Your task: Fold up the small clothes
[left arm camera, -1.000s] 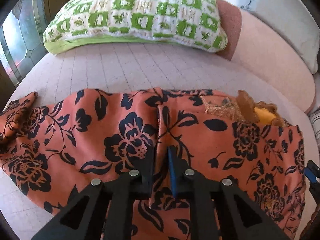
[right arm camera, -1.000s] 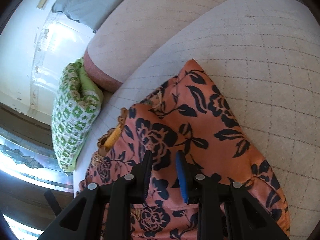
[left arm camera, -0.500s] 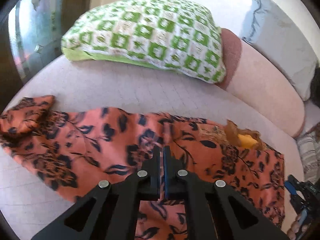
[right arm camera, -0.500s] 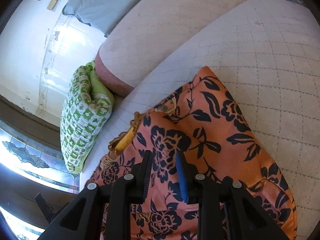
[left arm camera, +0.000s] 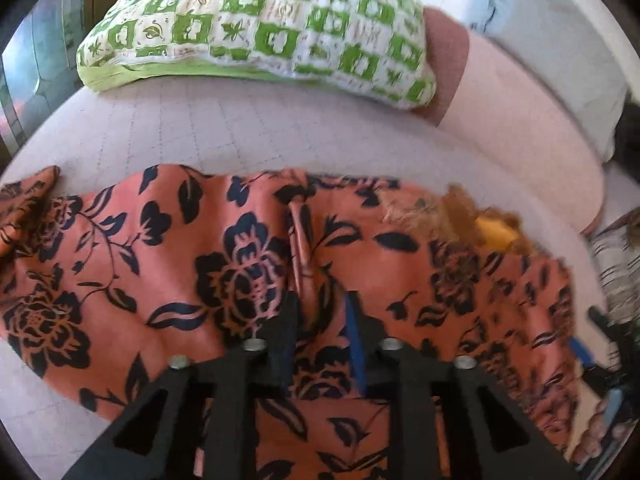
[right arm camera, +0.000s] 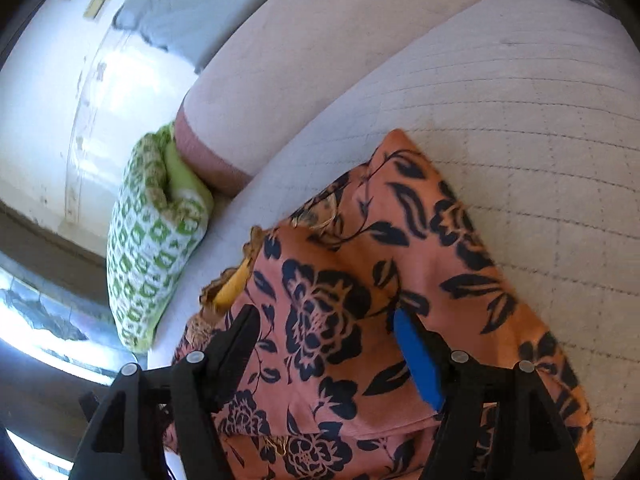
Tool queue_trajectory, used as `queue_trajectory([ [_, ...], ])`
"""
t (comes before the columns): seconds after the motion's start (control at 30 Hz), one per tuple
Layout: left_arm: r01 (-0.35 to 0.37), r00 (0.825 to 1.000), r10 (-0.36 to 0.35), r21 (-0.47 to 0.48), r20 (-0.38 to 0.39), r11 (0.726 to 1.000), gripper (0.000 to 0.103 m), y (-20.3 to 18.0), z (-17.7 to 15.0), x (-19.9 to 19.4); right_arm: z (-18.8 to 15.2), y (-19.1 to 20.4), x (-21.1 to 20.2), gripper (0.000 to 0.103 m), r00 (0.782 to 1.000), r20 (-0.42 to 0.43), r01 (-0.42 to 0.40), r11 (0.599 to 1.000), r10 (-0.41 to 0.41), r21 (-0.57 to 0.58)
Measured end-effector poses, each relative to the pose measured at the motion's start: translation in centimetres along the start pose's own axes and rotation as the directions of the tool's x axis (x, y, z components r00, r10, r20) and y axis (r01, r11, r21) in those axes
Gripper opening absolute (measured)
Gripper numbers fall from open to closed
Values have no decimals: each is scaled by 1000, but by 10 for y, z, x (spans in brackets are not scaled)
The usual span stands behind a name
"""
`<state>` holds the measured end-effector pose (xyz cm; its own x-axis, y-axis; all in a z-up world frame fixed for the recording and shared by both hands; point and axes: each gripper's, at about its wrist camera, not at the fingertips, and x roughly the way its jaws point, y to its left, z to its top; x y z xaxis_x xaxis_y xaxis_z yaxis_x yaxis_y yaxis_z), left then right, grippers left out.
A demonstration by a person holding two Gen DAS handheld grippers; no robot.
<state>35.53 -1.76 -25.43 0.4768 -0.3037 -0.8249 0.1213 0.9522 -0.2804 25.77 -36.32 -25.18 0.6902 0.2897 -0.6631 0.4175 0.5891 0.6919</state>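
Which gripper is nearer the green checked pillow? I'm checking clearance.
Left, probably. The left gripper faces the green checked pillow across the garment; from the right gripper it lies far left.

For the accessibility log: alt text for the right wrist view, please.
The right tool hangs open over an orange floral garment spread on a quilted pink sofa seat. A green checked pillow lies at the far end.

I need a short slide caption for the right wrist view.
Open right claw above the orange floral garment on the quilted sofa seat.
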Motion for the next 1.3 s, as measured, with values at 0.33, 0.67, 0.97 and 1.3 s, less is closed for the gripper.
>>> queue_trajectory([
  [0.33,39,999,-39,-1,-12,999,24,1,6,5,0,-11,8,73,999,-43,23,999,-21,49],
  [0.67,-10,999,8,-48,-37,999,3,10,-3,15,-1,-14,4,73,999,-31,18,998,-17,56],
  [0.97,-5,994,13,-72,109,997,2,11,3,-36,6,-16,-17,73,997,72,-15,998,10,66],
  [1.3,-84,996,84,-91,0,992,3,27,5,-25,2,-5,9,70,996,-40,-81,996,82,35],
])
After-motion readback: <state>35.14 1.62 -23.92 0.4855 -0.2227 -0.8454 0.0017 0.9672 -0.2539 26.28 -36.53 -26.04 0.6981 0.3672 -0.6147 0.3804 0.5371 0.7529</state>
